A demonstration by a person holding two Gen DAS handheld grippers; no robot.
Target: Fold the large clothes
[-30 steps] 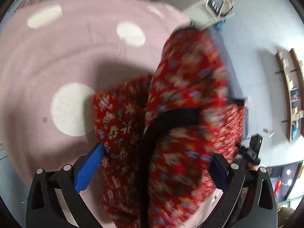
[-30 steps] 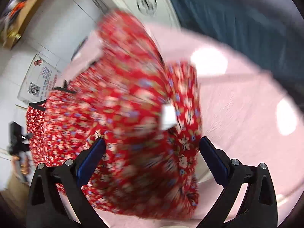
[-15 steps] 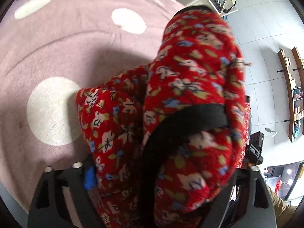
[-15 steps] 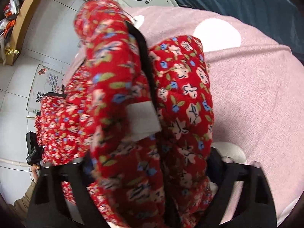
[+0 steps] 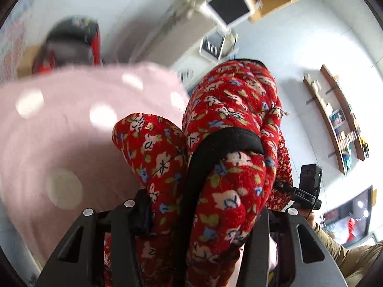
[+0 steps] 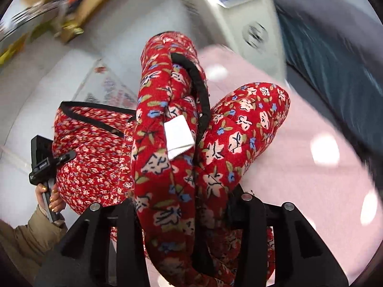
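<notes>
- Now my left gripper is clamped on the red floral garment, pink spotted cloth ahead-left.
- My right gripper pinches it too, white tag just ahead.

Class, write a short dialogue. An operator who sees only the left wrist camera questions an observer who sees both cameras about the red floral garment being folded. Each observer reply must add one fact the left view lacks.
Operator: My left gripper is clamped on the red floral garment. Is the other gripper holding it too?
Observer: Yes. The right gripper is shut on a bunched fold of the same garment.
Operator: Is any label showing?
Observer: Yes. In the right wrist view a white label sits on the fold, right beside the black trim.
</notes>
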